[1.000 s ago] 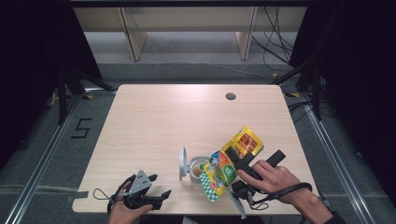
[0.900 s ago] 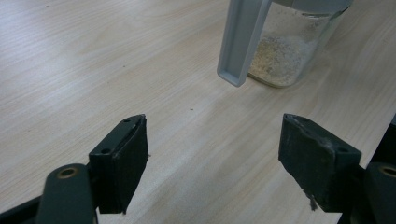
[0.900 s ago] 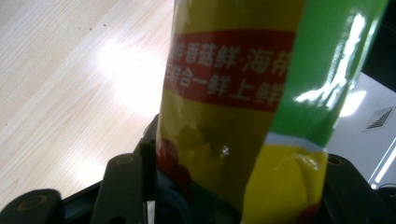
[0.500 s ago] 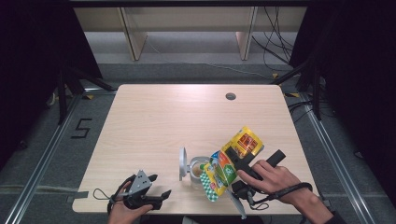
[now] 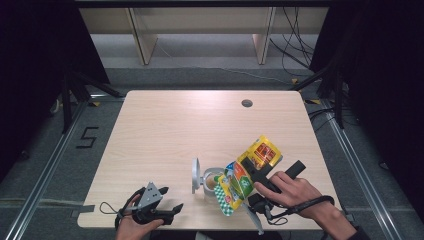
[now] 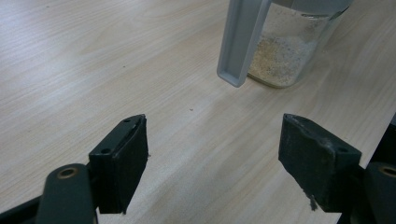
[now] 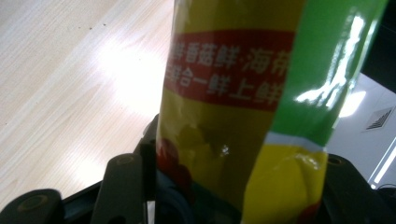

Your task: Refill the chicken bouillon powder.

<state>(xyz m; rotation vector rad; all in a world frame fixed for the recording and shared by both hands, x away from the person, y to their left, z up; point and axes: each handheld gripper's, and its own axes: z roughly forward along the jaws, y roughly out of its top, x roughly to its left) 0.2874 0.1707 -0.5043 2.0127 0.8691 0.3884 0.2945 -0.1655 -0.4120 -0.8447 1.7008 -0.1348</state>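
Right now I am gripping a bag (image 5: 247, 174) in my right gripper (image 5: 243, 181), its jaws pressing on both sides of the crinkled foil. In the right gripper view the bag (image 7: 224, 116) is rising between my jaws, yellow low down, with a red band of white characters across it and a green panel to one side. From the high view the bag is tilting, its lower end with the green-checked edge pointing down toward the jar (image 5: 212, 181) and its yellow end pointing up and away toward the right edge of the table (image 5: 165, 130). My right hand (image 5: 290, 190) is sitting near the front right corner, with a cable looping round the wrist.

The jar is standing near the front edge, just left of the bag. Its grey lid (image 5: 195, 175) is standing open on the jar's left side. In the left gripper view the jar (image 6: 285, 51) is showing pale grains lying in its bottom, with a grey strip (image 6: 240, 42) hanging down in front of it.

My left gripper (image 5: 170, 210) is resting near the front left part of the table, its jaws standing wide apart with only bare wood between them, well clear of the jar. My left hand (image 5: 132, 225) is holding it at the front edge.
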